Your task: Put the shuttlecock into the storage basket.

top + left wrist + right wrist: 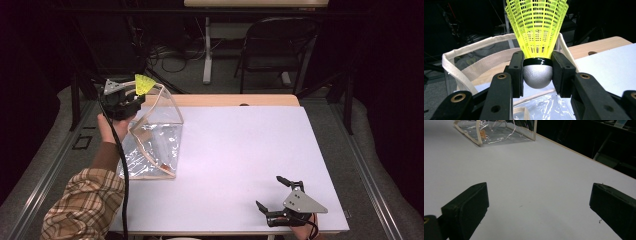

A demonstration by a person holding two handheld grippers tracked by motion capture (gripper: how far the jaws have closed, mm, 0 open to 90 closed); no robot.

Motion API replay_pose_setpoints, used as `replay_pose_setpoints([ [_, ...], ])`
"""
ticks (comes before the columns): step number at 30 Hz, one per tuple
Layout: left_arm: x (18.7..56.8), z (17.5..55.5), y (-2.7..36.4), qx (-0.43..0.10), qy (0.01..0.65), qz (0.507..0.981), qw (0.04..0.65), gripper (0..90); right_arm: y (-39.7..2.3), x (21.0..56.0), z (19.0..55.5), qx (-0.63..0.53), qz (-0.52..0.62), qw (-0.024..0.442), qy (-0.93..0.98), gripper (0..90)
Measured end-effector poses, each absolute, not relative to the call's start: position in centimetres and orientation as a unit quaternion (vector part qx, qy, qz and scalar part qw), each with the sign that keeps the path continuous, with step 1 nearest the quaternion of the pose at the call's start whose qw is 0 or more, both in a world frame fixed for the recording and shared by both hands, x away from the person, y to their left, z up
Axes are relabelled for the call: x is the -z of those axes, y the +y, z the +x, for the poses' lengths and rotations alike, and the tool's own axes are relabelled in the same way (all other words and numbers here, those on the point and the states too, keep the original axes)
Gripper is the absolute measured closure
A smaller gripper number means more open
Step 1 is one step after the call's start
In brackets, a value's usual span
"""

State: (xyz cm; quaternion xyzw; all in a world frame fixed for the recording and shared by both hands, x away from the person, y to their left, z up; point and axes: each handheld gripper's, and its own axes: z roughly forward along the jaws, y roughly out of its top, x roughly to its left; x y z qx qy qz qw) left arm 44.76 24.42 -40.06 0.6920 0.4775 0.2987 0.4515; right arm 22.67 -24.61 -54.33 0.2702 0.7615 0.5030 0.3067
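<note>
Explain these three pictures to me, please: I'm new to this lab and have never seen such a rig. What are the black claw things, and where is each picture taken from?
No robot is at work here: a person at a table holds a hand-operated two-jaw gripper in each hand. The high view looks down from a fixed camera above the person's side. The other two pictures come from cameras riding on the grippers, looking along their black jaws.

The left gripper is clamped on the rounded grey cork of a yellow shuttlecock, held above the open mouth of a clear plastic bag with cream fabric trim. That bag stands on the white tabletop at its left side.

The right gripper rests near the table's front edge with its jaws wide apart and nothing between them.
</note>
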Motion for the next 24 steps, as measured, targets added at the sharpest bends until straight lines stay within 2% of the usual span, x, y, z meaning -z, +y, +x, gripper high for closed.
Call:
replay_pose_setpoints([
  [24,40.84,45.02,24.42,-0.286,0.478,0.705,0.438,65.1,-24.61,54.35,22.69,-0.502,0.269,0.306,0.763,1.8],
])
